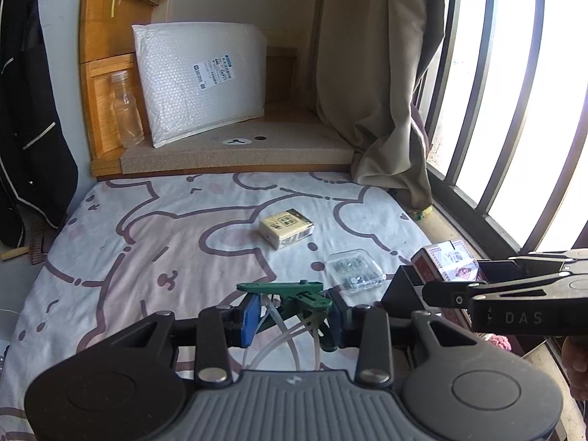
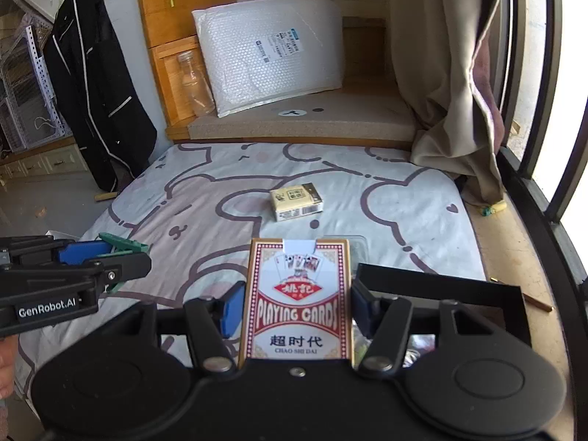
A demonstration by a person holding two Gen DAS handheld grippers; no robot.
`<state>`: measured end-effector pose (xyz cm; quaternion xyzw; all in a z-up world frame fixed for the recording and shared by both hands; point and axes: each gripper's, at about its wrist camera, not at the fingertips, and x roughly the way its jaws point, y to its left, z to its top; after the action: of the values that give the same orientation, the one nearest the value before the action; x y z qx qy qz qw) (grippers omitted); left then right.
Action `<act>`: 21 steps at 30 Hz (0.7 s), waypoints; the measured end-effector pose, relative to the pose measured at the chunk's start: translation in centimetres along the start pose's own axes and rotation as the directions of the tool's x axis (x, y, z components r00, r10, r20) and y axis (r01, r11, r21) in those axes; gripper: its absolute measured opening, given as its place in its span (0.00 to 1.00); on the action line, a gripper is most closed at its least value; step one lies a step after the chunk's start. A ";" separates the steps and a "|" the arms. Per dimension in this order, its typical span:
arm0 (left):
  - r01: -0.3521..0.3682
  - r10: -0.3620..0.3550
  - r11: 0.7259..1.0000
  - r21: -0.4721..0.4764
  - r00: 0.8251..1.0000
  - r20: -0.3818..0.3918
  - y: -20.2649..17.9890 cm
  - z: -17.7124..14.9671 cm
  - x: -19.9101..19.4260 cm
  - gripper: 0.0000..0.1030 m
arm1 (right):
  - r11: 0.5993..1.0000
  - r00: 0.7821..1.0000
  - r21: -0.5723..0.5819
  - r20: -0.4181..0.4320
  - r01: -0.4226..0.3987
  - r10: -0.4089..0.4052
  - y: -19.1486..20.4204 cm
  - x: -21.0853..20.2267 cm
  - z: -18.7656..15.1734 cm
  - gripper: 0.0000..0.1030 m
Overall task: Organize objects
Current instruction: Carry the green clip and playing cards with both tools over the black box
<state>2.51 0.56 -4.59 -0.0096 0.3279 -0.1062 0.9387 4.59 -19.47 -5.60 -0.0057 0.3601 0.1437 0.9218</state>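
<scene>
The right hand-held gripper (image 2: 297, 312) clamps a box of playing cards (image 2: 297, 301) above the bed (image 2: 205, 198) — the left hand-held gripper (image 1: 290, 316) grips a green clip (image 1: 283, 294). A cream box (image 1: 286, 228) and clear plastic case (image 1: 354, 271) lie on the sheet.

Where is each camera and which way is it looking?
Left wrist view: sits on the left gripper, looking forward and down over the bed; its jaws hold a green clip, and the right gripper reaches in.
Right wrist view: sits on the right gripper, facing the same way; its jaws hold a card box.
Both show the yellow box and the bubble-wrap parcel.
</scene>
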 end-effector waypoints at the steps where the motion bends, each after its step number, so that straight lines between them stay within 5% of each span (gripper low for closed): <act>1: 0.004 -0.004 1.000 0.001 1.000 0.000 -0.2 0.1 0.1 0.38 | 1.000 1.000 0.005 0.001 0.003 -0.003 -0.3 -0.1 0.0 0.58; 21: 0.094 -0.094 0.993 0.070 0.996 -0.005 -6.6 1.4 2.8 0.38 | 0.989 0.994 0.098 0.017 0.108 -0.110 -8.0 -3.3 -0.9 0.58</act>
<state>4.28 -6.52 -4.63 0.0081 0.3238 -0.1617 0.9322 3.86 -28.15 -4.76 0.0210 0.3556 0.0757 0.9313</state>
